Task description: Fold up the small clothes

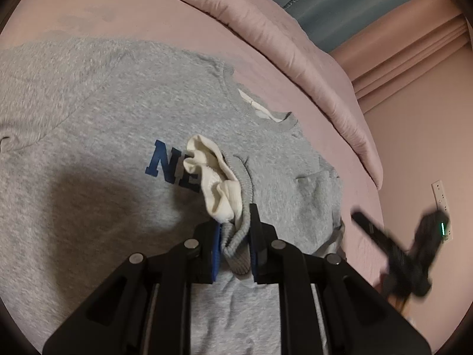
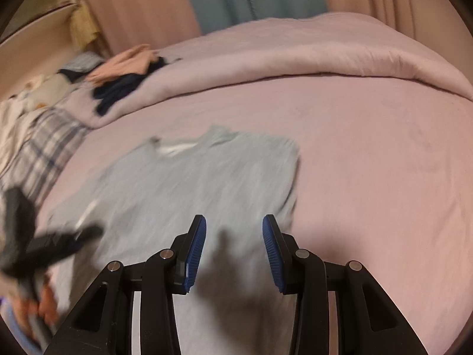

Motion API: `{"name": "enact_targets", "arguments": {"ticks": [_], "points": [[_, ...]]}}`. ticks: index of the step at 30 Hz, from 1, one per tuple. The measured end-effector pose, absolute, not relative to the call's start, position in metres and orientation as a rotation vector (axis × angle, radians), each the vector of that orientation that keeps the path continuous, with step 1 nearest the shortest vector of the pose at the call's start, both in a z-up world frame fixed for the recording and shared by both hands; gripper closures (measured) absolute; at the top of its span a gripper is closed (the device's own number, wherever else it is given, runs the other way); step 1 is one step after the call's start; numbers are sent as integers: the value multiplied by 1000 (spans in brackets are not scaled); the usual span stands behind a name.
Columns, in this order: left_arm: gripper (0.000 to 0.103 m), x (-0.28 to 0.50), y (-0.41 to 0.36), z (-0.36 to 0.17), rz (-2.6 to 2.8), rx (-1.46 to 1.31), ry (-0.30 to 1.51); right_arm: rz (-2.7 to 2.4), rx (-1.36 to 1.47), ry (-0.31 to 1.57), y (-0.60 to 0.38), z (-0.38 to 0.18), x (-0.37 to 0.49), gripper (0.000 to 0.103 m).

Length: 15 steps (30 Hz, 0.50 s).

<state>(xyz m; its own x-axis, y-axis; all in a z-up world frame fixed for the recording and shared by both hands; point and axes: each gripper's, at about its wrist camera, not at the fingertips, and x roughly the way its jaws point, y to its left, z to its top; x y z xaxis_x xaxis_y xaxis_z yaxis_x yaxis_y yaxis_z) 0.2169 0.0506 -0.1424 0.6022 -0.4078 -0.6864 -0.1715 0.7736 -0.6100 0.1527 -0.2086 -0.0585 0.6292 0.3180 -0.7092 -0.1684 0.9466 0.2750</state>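
Blurring hides the right tool (image 1: 393, 254) beside the sweatshirt (image 1: 88, 118).

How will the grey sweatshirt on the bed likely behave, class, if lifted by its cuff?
Probably floppy: the cuff bunches limply between the left tongs. The grey sweatshirt looks thick and fleecy, so likely it drags rather than slides on the pink bedding.

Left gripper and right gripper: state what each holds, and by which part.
Left gripper pinches the grey sweatshirt by its ribbed sleeve cuff; right gripper holds nothing.
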Motion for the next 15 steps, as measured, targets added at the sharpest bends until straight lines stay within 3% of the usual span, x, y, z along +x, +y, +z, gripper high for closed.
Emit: {"name": "enact_targets", "arguments": {"ticks": [5,9,10,11,15], "points": [[85,213,54,-147,-152,-697,935,188,133,920,-216,-72,215,63],[86,214,55,-144,-172,-693,914,252,304,993,-234,-94,238,64],[86,213,55,-142,-173,-688,903,286,345,1010,-236,-101,241,69],[87,212,56,-140,-169,-683,889,316,385,1014,-238,-107,242,90],[87,203,61,-130,-151,-651,814,256,391,934,-248,-98,233,95]]}}
